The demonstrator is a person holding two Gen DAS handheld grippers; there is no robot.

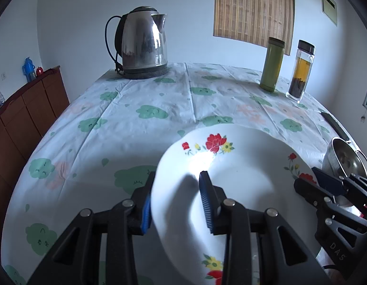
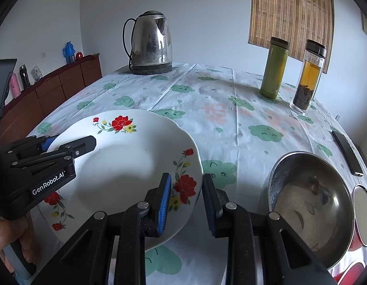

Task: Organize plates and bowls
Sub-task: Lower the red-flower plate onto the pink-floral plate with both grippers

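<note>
Left claw [image 1: 176,199]: we are straddling the plate [image 1: 233,180] rim, fingers part-open.
Right claw [image 2: 187,201]: we are straddling its opposite rim, part-open.
Steel bowl [image 2: 311,204]: sitting right of it.

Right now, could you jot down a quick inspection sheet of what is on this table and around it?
Surface: table under a cloud-print cloth.
Job's things: flowered plate, steel bowl.
Clutter: kettle, green flask, tea bottle, phone.
Grippers: left gripper straddles the plate's left rim; right gripper straddles its right rim; both open.
Cables: nothing seen.
Surroundings: wooden sideboard, blind-covered window.
</note>
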